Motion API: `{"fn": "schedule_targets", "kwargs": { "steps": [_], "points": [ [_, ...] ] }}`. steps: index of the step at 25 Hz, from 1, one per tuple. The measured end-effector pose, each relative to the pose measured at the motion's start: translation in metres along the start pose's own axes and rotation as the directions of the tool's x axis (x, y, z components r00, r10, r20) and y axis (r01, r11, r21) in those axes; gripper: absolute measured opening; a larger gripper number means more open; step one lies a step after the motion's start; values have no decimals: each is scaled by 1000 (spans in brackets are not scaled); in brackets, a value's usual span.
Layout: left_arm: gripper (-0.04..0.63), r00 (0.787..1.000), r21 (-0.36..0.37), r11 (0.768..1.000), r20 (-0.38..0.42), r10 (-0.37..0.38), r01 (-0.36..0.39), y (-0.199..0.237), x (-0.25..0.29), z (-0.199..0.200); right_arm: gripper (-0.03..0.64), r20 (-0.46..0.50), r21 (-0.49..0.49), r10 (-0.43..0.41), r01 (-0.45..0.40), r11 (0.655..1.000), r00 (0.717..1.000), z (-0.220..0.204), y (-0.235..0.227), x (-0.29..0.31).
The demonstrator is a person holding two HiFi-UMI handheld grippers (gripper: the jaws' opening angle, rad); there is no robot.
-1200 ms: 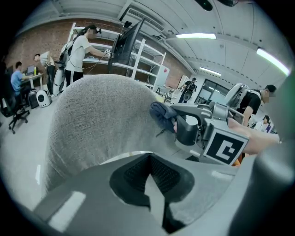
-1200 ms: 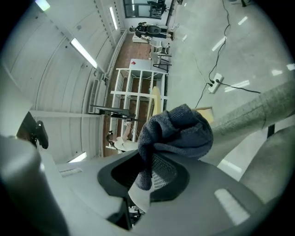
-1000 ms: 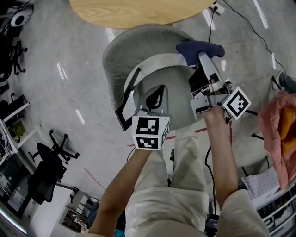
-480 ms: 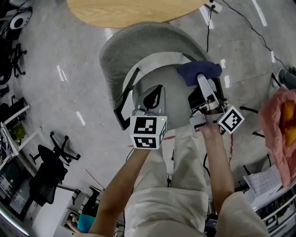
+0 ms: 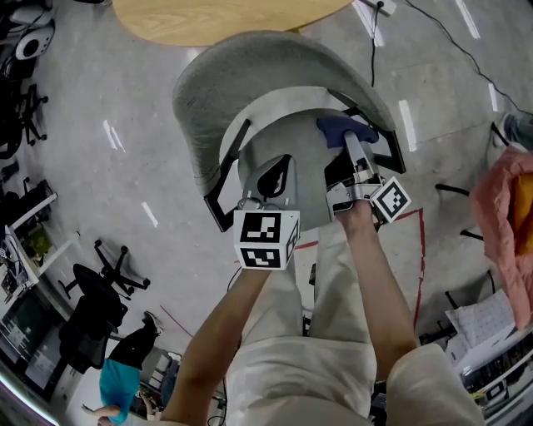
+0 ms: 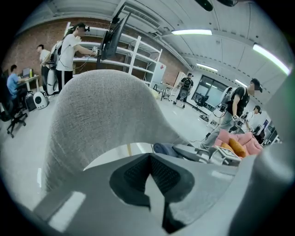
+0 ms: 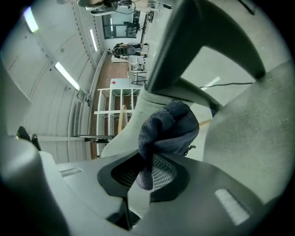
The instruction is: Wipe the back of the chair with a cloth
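Note:
The chair has a grey fabric back (image 5: 250, 66) over a white plastic frame (image 5: 291, 104). My right gripper (image 5: 348, 148) is shut on a dark blue cloth (image 5: 341, 129), which is pressed against the right side of the white frame, inside the black armrest bar. In the right gripper view the cloth (image 7: 168, 129) bunches out of the shut gripper (image 7: 145, 170), with the grey back (image 7: 258, 120) to its right. My left gripper (image 5: 275, 170) rests at the middle of the frame. Its jaws (image 6: 150, 159) meet with nothing between them, facing the grey back (image 6: 106, 110).
A round wooden table (image 5: 225, 17) stands just beyond the chair. Black office chairs (image 5: 100, 291) are at the left, and a pink and orange bundle (image 5: 508, 225) is at the right. Cables (image 5: 441, 42) and red tape (image 5: 420, 250) cross the floor. A person in teal (image 5: 121, 383) walks at the lower left.
My right gripper has drawn the cloth down and leftward along the chair back, from its top right edge toward the frame's inner side. The left gripper has hardly moved.

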State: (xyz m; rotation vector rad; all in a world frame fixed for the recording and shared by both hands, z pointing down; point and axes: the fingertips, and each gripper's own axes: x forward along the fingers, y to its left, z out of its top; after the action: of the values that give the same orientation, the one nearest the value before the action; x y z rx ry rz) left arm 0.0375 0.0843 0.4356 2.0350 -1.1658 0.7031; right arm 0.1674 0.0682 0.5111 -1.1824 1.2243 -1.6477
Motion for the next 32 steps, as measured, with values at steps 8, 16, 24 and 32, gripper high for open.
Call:
{"fn": "schedule_targets", "kwargs": {
  "steps": [8,16,24,32],
  "points": [
    [1,1000,6,1000,-11,-11,11,-1,0,-8,77,77,38,-88,85,996,993,17,-46,14],
    [1,1000,6,1000,-22,-12,12,5,5,-7,75,171,95,-156,142,985,973,36,-65,35],
    [1,1000,-8,1000,-4,-6,6,10,1,2,75,222,88,-119,102,991,968,51,-38,39],
    [1,1000,-12,1000,10,1,-1,11,-10,6,75,232,71,-76,61,996,970,49,-7,32]
  ]
}}
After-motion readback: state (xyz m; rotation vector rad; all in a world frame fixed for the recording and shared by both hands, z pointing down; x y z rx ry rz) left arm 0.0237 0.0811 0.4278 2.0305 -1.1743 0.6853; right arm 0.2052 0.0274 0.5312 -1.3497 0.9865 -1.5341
